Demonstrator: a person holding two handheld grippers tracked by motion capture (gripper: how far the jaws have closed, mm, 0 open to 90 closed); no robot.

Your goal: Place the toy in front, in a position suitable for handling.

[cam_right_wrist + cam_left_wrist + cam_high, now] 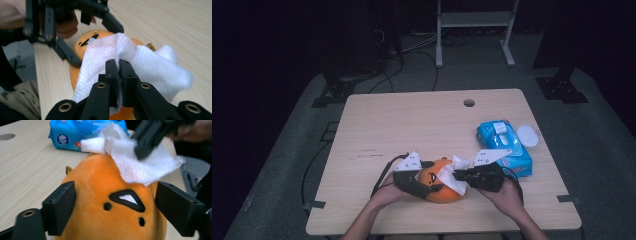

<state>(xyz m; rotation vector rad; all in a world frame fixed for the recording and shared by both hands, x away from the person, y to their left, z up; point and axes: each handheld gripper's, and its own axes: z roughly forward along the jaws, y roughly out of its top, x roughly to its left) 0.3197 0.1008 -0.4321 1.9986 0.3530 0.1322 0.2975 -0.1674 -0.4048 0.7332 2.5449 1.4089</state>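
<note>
Near the tabletop's (pixel 377 125) front edge, the left tongs (pixel 113 210) straddle the round orange plush toy (pixel 439 185), jaws apart at its sides. The right tongs (pixel 119 75), clamped on a white wet wipe (pixel 150 67), press it onto the toy's top from the right.

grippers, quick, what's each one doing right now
Left gripper: jaws on either side of the orange plush toy; whether they press it cannot be told.
Right gripper: shut on the white wipe, over the toy.
</note>
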